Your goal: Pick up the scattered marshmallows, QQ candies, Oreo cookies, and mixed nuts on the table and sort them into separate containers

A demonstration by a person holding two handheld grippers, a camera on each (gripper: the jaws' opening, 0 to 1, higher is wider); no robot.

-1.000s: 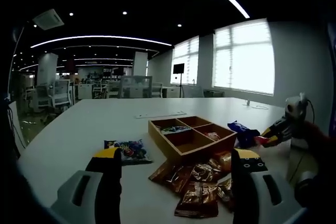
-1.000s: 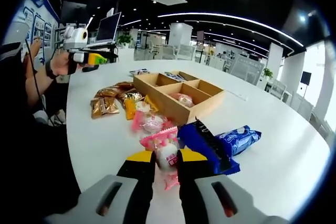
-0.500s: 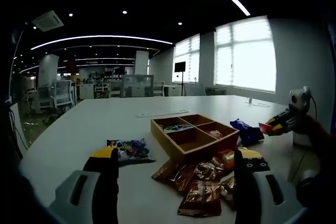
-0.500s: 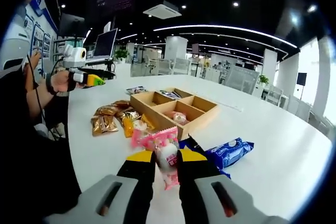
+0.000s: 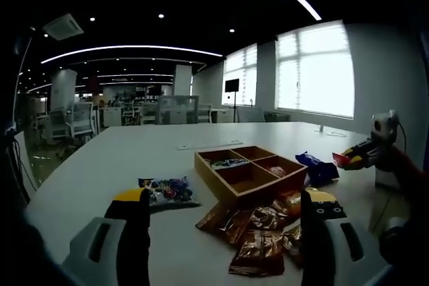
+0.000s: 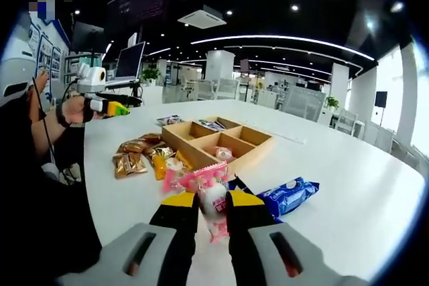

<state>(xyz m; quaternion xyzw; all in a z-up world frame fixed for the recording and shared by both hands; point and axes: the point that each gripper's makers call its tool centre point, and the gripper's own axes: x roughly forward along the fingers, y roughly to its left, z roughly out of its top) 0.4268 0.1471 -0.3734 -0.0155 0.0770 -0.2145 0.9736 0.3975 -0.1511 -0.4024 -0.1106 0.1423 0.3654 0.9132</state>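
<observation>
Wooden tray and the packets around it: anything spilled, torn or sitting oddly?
Nothing looks damaged or spilled. The wooden tray sits flat, with packets in some compartments. Brown snack packets lie in a loose pile against it, unsorted. The right gripper holds a pink marshmallow packet cleanly.

Open office, bright windows (image 5: 315,68), ceiling light strips (image 5: 127,49), white table (image 6: 348,185)

Grey hand-held gripper (image 6: 213,207), black yellow-tipped jaws
</observation>
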